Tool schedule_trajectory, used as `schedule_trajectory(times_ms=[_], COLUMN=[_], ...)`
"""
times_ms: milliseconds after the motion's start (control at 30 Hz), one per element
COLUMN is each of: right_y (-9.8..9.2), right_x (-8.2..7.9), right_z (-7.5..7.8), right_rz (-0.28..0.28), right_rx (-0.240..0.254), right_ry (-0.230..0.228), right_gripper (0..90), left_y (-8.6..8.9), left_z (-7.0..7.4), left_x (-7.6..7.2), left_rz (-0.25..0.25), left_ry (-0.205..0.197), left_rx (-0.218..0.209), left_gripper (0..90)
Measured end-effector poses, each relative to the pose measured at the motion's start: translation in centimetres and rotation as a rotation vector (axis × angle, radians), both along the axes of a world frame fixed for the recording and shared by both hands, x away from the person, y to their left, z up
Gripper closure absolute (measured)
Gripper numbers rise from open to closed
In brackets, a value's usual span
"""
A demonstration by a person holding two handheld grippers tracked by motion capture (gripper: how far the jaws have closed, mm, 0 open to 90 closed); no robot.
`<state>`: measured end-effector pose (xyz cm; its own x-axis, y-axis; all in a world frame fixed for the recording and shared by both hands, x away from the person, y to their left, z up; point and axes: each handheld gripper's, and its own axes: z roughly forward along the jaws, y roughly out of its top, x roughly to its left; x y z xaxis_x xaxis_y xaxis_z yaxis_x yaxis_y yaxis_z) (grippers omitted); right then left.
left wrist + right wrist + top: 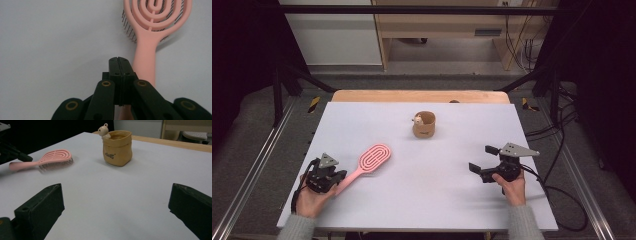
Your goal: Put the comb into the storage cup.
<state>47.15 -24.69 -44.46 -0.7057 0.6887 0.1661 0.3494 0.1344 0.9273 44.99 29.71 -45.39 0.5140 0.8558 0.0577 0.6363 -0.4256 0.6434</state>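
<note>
**Shut jaws sitting beside the brush handle, not on it**

Black jaws of the left gripper (118,60) are standing pressed together with nothing between them, as the left gripper view is showing, and the pink hairbrush (150,42) is lying just to their right, its handle running alongside them and passing down under the gripper body. From above, the brush (368,164) is lying on the white table (437,200) at the near left, its long axis running diagonally: handle end pointing toward the left gripper (339,176), oval head pointing away toward the table's middle and the tan bear pot (424,125). Bristles are facing down (visible in the right gripper view). The right gripper (479,159) is resting well apart on the other side, jaws spread wide and empty, so the left hand is by far the nearer. Judging from this, taking the handle is calling for the left jaws to open and shift sideways across it.
</note>
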Motion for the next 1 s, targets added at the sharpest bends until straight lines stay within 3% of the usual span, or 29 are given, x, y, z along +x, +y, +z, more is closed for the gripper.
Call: schedule_trajectory(times_ms=[267,533,800,1000], right_y=[0.0,0.0,0.0,0.1], right_x=[0.0,0.0,0.0,0.0], right_z=[0.0,0.0,0.0,-0.1], right_rz=[-0.001,-0.002,-0.001,-0.003], right_rx=[0.002,-0.003,-0.004,-0.011], right_ry=[0.001,0.000,0.002,0.006], right_gripper=[0.3,0.3,0.3,0.3], left_y=[0.0,0.4,0.9,1.1], left_z=[0.0,0.3,1.2,1.7], left_x=[-0.1,0.0,-0.1,-0.1], left_rz=[0.000,0.013,0.034,0.055], left_ry=[-0.001,-0.037,-0.090,-0.126], left_rx=[-0.005,-0.041,-0.084,-0.119], left_gripper=[90.0,89.5,78.5,60.3])
